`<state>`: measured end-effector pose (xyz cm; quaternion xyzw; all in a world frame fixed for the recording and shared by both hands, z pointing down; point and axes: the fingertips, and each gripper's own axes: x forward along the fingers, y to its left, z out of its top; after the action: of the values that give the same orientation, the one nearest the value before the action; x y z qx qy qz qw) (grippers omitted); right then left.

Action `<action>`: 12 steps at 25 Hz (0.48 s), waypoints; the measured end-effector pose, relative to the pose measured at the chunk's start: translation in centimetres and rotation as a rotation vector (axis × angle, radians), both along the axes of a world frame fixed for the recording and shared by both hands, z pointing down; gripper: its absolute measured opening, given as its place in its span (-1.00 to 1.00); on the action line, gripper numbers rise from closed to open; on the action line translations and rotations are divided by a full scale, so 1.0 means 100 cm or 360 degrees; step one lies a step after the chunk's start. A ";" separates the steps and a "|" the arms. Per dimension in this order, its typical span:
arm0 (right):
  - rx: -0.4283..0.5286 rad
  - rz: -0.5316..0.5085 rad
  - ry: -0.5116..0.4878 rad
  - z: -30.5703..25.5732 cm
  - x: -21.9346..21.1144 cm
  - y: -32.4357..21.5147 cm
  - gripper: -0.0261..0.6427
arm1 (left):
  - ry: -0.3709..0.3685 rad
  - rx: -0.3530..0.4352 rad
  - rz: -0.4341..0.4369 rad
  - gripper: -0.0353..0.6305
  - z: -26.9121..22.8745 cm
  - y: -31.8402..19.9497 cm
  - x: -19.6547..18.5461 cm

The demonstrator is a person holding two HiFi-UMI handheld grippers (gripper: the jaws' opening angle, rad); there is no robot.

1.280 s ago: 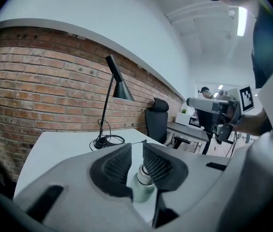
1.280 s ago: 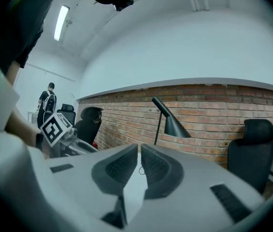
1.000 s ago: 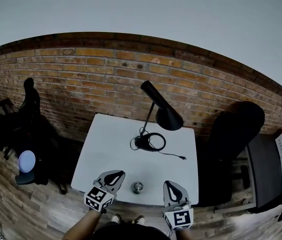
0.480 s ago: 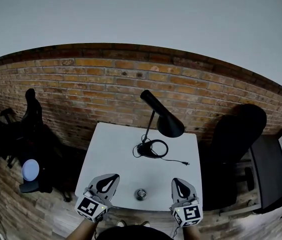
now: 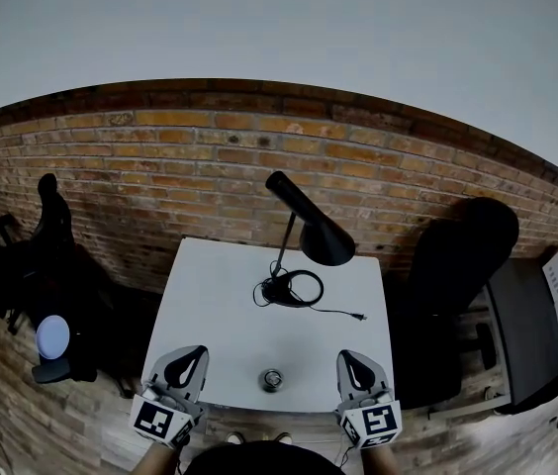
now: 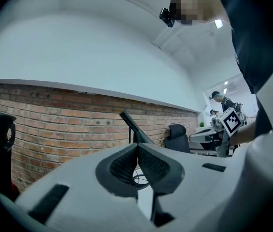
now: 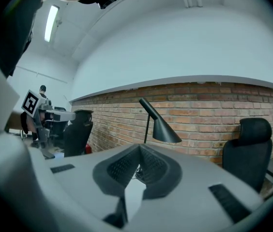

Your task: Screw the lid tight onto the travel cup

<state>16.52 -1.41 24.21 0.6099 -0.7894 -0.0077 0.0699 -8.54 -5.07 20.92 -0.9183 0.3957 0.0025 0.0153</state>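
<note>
A: Where do we log the travel cup [image 5: 272,378]?
B: Worktop's [image 5: 220,295] 6 o'clock edge, upright, reachable from both sides. We hold left gripper [image 5: 194,353] and right gripper [image 5: 351,357] flanking it, jaws together, empty.

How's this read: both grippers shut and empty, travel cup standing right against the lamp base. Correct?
Not quite. The head view shows the travel cup at the table's near edge, well clear of the lamp. The rest holds.
</note>
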 end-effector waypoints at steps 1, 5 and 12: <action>-0.0013 0.0000 0.0005 -0.002 -0.001 0.001 -0.88 | -0.0003 0.0000 0.0003 -0.82 0.000 0.002 0.000; -0.0023 0.0003 0.0018 -0.008 -0.002 0.006 -0.88 | 0.0018 -0.0022 0.0017 -0.82 0.006 0.008 0.001; -0.0059 -0.0026 0.0062 -0.009 -0.020 0.016 -0.88 | 0.0054 -0.0032 0.0030 -0.82 0.011 0.014 0.000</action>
<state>14.48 0.24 23.29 0.6018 -0.7928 -0.0053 0.0964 -8.58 -3.63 21.97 -0.9219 0.3873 0.0141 -0.0007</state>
